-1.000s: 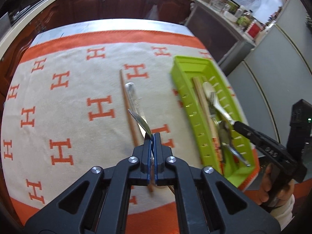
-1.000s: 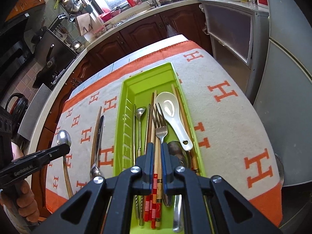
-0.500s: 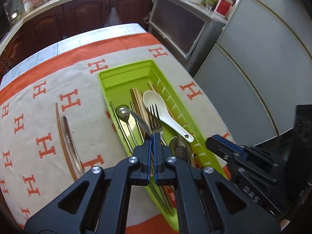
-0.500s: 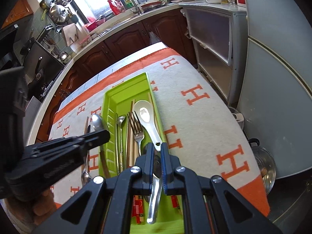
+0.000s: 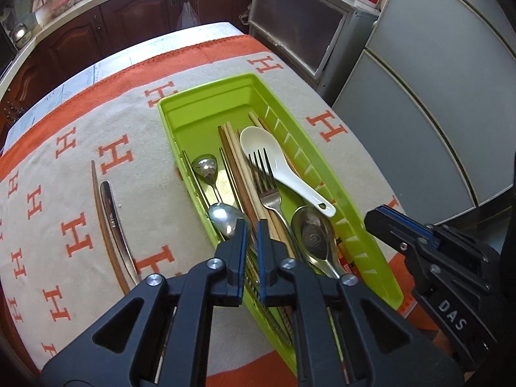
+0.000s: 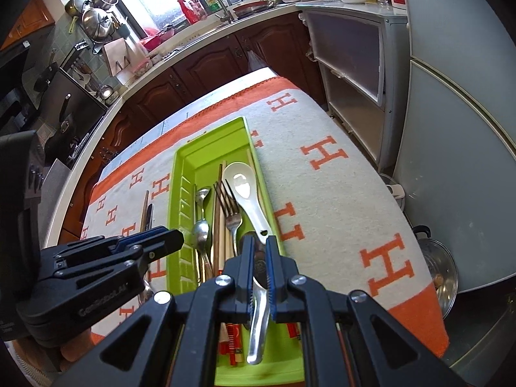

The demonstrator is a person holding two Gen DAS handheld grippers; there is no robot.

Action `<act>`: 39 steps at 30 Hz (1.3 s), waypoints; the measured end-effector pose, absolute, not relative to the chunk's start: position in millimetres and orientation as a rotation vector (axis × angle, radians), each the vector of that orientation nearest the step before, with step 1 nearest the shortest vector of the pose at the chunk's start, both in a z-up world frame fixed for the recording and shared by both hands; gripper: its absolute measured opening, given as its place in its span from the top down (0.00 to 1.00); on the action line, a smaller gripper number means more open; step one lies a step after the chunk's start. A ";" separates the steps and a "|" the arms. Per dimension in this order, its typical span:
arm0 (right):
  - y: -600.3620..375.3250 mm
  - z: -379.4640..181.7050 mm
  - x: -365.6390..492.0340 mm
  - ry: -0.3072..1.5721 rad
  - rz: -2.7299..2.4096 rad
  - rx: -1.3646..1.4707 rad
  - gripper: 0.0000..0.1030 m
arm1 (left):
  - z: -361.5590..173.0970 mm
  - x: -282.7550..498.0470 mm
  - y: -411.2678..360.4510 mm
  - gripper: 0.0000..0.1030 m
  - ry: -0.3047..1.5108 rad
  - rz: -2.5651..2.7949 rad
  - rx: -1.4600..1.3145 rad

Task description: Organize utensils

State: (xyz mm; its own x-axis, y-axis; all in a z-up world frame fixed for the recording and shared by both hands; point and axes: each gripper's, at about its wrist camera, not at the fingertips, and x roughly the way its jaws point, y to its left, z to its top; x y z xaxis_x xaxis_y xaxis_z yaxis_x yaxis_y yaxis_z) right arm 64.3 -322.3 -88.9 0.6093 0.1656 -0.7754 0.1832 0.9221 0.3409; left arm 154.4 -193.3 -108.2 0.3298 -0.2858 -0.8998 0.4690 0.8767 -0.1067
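A lime green utensil tray (image 5: 338, 190) (image 6: 179, 174) lies on the orange-and-cream cloth. In it are a white ceramic spoon (image 5: 277, 164) (image 6: 248, 193), a fork (image 5: 267, 180) (image 6: 230, 208), wooden chopsticks (image 5: 238, 164), a small metal spoon (image 5: 206, 169) and a large metal spoon (image 5: 311, 235). My left gripper (image 5: 252, 229) is slightly open above the tray; a steel spoon (image 5: 225, 217) (image 6: 200, 230) lies in the tray just beyond its tips. My right gripper (image 6: 259, 245) is slightly open and empty over the large spoon's handle (image 6: 258, 322). A knife (image 5: 114, 222) and a chopstick (image 5: 103, 222) lie on the cloth left of the tray.
The table's right edge drops off beside grey cabinets (image 5: 419, 103). A metal pot (image 6: 441, 274) sits on the floor at right. Kitchen counter and sink (image 6: 225, 9) stand behind the table.
My left gripper carried the steel spoon from the cloth over the tray, then opened slightly, leaving the spoon in the tray. The right gripper drew back a little toward the tray's near end.
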 end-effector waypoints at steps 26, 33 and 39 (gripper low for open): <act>-206.2 -80.9 92.5 1.036 0.324 0.290 0.92 | -63.4 121.1 8.7 0.72 1.025 -0.100 -0.025; -177.1 -110.5 126.1 1.175 0.379 0.327 0.87 | -81.8 119.9 27.7 0.72 1.055 -0.082 -0.061; -167.9 -135.7 148.4 1.290 0.350 0.352 0.87 | -90.5 124.3 38.8 0.72 1.062 -0.084 -0.095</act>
State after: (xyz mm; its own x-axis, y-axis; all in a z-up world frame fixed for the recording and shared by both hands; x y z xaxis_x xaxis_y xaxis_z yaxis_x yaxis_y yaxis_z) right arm 148.4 -167.9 -135.7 0.2404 0.4422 -0.8641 -0.0556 0.8950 0.4425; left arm 124.3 38.8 -90.5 0.4848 -0.1146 -0.8671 0.0231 0.9927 -0.1183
